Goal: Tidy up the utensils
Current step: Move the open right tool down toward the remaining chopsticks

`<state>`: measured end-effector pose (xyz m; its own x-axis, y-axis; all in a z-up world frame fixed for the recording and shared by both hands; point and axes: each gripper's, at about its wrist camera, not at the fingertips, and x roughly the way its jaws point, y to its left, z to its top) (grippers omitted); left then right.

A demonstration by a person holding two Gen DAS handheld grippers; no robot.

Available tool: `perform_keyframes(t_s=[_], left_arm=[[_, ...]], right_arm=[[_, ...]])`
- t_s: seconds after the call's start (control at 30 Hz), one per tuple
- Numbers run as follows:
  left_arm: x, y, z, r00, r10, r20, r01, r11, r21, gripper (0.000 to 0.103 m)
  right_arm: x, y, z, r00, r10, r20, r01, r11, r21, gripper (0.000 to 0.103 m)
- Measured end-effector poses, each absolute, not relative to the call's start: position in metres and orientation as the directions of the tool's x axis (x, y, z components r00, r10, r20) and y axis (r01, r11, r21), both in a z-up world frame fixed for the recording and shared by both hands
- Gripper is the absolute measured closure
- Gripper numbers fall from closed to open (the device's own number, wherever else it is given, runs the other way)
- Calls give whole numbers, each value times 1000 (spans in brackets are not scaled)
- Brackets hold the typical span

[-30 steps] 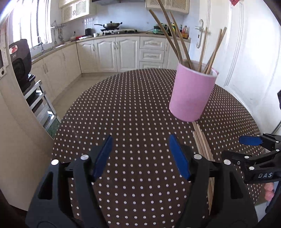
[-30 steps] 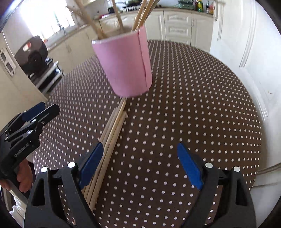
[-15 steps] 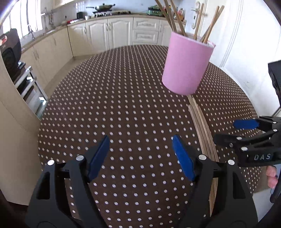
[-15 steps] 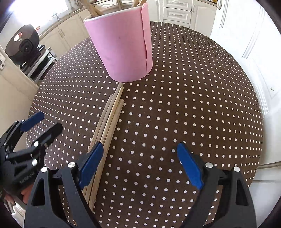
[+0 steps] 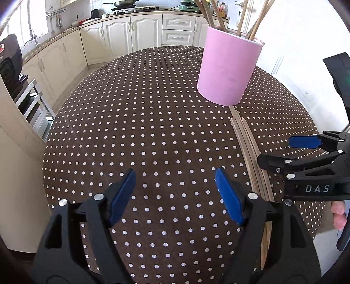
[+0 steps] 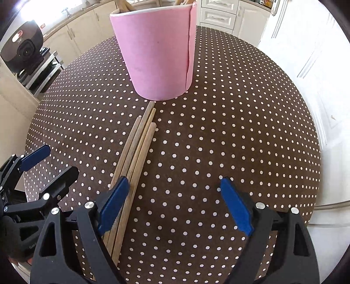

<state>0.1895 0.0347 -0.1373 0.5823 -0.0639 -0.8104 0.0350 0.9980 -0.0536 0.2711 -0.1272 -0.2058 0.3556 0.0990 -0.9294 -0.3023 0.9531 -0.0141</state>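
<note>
A pink cup (image 5: 228, 70) (image 6: 157, 56) stands on the brown dotted table (image 5: 142, 131) with several chopsticks (image 5: 242, 15) upright in it. More loose chopsticks (image 5: 247, 142) (image 6: 140, 142) lie side by side on the cloth, running from the cup's foot toward the near edge. My left gripper (image 5: 175, 185) hovers open over bare cloth, left of that bundle. My right gripper (image 6: 174, 183) is open too; its left pad (image 6: 113, 203) hangs over the bundle's near part without pressing on anything. Each gripper shows in the other's view: the right gripper (image 5: 277, 151) and the left gripper (image 6: 59, 160).
Cream kitchen cabinets (image 5: 122, 35) line the back wall. A black appliance (image 6: 24, 50) sits on a metal rack at the left. A white door (image 6: 306, 54) is close on the right. The table's round edge curves near both grippers. A hand's fingers (image 5: 338, 209) hold the right gripper.
Both views have tipped downward, and the right gripper has come closer to the cup and chopsticks. The left jaws stand a little wider than before.
</note>
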Motion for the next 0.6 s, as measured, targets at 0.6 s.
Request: perform_keyframes(t_s=[0.6], left_arm=[[179,36,-136,582,-53,-812,15,998,-55,29]], right_arm=[[279,-92,-211,338,62,-939,-314,948,-50,37]])
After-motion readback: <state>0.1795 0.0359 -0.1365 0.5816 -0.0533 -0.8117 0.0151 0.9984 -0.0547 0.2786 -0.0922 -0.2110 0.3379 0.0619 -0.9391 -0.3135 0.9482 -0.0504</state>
